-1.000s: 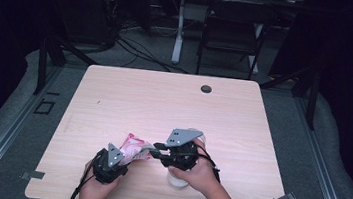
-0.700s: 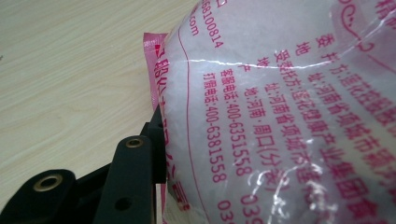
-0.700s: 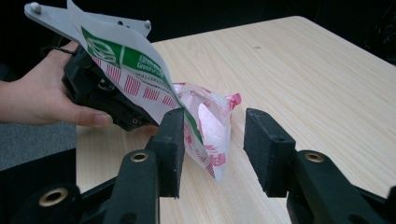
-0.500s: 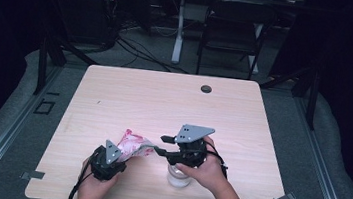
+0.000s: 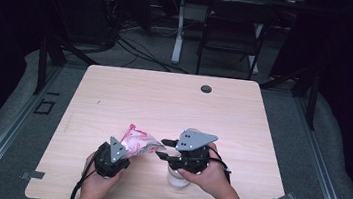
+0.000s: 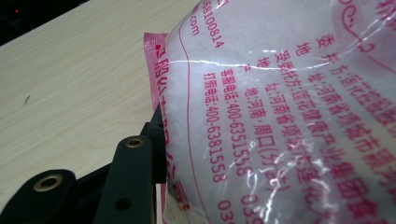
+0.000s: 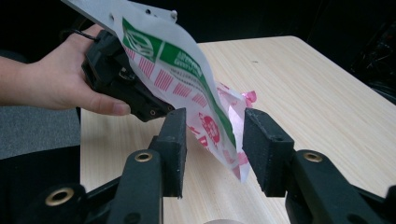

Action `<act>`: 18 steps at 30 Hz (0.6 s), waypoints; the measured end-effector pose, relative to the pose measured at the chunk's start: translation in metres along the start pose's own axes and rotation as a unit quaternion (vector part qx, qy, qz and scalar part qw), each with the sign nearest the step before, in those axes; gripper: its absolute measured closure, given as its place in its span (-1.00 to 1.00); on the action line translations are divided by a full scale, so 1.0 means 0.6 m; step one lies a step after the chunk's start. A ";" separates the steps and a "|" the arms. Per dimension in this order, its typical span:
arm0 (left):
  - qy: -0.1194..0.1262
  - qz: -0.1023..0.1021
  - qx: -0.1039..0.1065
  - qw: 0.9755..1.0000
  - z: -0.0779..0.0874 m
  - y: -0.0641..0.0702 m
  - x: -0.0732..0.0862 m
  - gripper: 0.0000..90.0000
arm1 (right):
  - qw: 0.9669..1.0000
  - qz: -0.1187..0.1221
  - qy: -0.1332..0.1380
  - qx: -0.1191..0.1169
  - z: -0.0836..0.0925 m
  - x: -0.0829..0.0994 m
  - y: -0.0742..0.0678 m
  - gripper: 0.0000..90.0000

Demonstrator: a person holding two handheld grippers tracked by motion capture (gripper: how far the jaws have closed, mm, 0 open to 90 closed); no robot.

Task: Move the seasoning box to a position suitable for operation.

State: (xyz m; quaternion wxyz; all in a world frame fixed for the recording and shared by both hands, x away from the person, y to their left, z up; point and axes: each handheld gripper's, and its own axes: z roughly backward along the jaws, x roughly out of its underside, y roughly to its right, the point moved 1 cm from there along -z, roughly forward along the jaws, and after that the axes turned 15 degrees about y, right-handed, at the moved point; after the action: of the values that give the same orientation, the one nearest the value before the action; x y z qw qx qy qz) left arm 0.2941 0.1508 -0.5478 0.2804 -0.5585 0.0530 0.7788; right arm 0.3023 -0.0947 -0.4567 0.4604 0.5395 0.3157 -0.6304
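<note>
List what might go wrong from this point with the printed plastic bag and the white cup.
1. The right gripper stands open around the pink-and-green printed plastic bag, its jaws just closing; the thin corner may slip out.
2. The left gripper alone holds the bag; a tug may tear it.
3. The white cup beneath the right hand may tip.

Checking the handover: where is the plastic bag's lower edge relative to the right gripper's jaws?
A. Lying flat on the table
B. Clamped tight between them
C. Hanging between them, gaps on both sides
C: in the right gripper view the bag, held up by the left gripper, hangs between the right gripper's parted jaws.
</note>
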 end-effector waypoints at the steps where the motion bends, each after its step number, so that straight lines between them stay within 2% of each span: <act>1: -0.002 -0.005 0.001 1.000 0.000 0.000 -0.001 0.30 | 1.000 0.001 0.001 0.000 0.002 -0.001 -0.001 0.34; 12: 0.002 -0.033 0.015 0.999 -0.012 0.015 -0.011 0.30 | 1.000 -0.004 0.010 0.002 0.020 -0.001 -0.003 0.36; 18: 0.005 -0.041 0.020 0.999 -0.017 0.022 -0.015 0.30 | 1.000 -0.005 0.007 0.004 0.023 0.000 -0.007 0.39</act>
State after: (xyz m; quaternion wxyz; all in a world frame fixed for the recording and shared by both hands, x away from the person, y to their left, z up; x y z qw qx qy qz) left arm 0.2980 0.1321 -0.5463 0.3229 -0.5585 0.0473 0.7626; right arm 0.2929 -0.1053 -0.4543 0.4532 0.5444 0.3192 -0.6296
